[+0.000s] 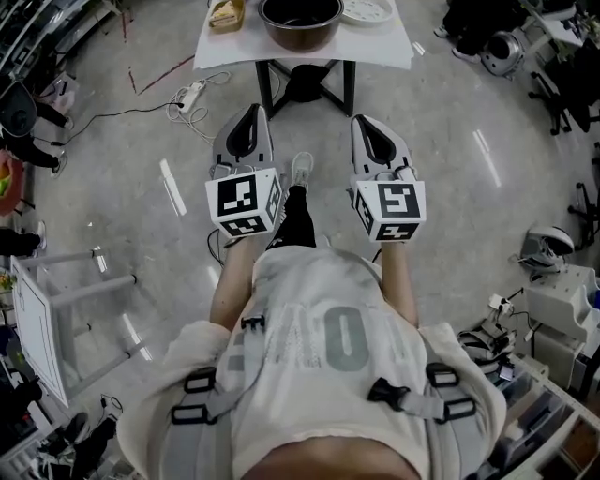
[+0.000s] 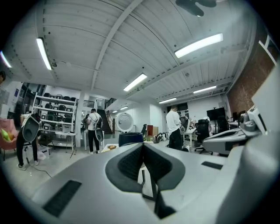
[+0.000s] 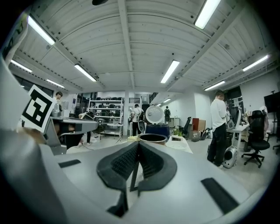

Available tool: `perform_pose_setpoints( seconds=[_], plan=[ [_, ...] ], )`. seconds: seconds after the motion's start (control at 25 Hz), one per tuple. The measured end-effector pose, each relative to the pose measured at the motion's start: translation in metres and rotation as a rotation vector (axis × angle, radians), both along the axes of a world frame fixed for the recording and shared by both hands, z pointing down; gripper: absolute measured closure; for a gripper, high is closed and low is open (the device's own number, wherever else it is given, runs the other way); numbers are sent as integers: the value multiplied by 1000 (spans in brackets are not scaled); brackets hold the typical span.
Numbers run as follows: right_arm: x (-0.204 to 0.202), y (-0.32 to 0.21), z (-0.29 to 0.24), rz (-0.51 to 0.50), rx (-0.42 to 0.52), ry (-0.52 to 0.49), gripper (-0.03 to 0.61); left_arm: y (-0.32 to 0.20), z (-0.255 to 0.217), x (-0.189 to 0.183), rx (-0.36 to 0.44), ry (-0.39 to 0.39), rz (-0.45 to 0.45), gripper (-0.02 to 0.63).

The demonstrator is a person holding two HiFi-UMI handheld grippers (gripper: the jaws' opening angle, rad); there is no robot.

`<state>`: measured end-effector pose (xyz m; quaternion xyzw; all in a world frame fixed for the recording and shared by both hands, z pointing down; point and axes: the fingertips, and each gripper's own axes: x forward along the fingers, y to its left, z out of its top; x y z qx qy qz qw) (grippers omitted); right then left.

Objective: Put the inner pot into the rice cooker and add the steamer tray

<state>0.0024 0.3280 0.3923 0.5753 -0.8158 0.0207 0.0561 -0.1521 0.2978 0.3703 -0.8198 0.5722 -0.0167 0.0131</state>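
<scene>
A large open workshop-lab: ribbed white ceiling (image 3: 131, 43) with strip lights (image 2: 199, 44), and bare concrete floor (image 1: 112, 169) with a power strip (image 1: 192, 92) at eleven o'clock. Gear-laden shelves (image 2: 54, 118) stand at nine o'clock in the left gripper view, an office chair (image 3: 256, 140) at three in the right.

one left gripper (image 1: 251, 117), one right gripper (image 1: 367, 124), one inner pot (image 1: 300, 21), one steamer tray (image 1: 367, 11), one rice cooker (image 3: 157, 129), one table (image 1: 398, 52)
</scene>
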Motion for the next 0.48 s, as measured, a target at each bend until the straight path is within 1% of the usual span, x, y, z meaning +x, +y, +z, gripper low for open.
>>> perform_pose_setpoints(
  seconds=[0.24,0.36,0.48],
  plan=[
    [14,-38,-5,36,7,-9,572,-45,-1,0,-5,14,-10,592],
    [20,-65,-2,40,3,-1,572,-71,4,5,-7,7,-13,592],
    [22,-101,-8,37,15,22,572,-107,6,7,-18,9,-13,592]
  ],
)
